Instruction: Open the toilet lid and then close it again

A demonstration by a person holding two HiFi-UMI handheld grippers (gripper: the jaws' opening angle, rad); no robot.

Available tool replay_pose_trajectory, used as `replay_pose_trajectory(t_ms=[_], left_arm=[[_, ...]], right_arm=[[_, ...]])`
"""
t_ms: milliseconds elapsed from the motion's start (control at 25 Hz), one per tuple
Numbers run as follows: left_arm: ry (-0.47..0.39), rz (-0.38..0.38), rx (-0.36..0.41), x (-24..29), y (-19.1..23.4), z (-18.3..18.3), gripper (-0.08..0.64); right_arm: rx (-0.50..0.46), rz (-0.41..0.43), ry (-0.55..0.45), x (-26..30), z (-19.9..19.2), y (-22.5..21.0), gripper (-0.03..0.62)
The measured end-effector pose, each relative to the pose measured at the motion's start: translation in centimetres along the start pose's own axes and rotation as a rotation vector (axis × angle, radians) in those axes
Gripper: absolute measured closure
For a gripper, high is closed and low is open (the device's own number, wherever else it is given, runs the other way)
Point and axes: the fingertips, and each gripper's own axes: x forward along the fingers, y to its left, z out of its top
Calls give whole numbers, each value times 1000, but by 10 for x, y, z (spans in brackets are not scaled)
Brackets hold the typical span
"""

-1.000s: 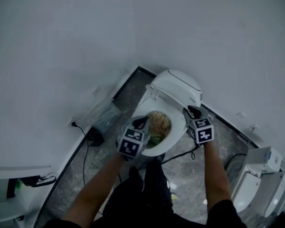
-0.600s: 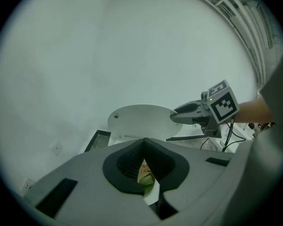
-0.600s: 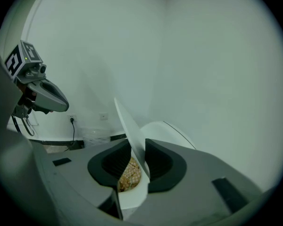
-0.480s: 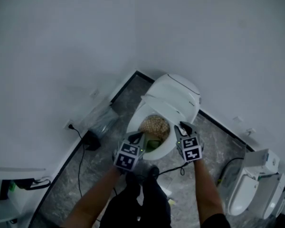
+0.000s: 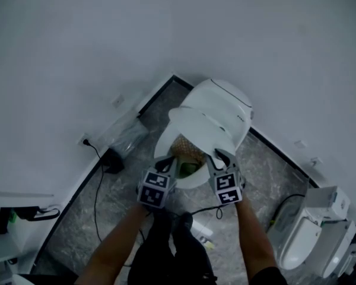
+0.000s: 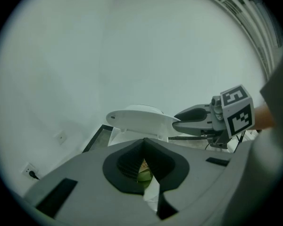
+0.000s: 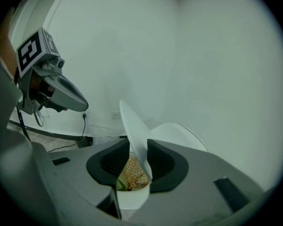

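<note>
Holding brown and green matter (image 5: pixel 182 146), toilet bowl (image 5: pixel 161 148); right tool (image 5: pixel 218 154) just opening around lid (image 5: pixel 199 129); left tool (image 5: pixel 168 161) closed, empty

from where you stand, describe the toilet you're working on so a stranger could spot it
Find the corner where the two white walls meet the grey marbled floor. The toilet sits in that corner, its lid tilted partway over the bowl. Unlike the other white toilets by the right-hand wall, its bowl holds brown and green stuff.
</note>
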Motion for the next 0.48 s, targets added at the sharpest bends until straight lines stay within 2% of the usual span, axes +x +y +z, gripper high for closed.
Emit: replay_pose_trajectory(t_ms=[120,480], left_arm=[[0,12,-13,1,-7,-7,552],[7,46,-39,4,-26,-27,551]], right_arm=[[32,70,-17,-5,-2,10,460],[265,300,-45,-10,-17,24,442]])
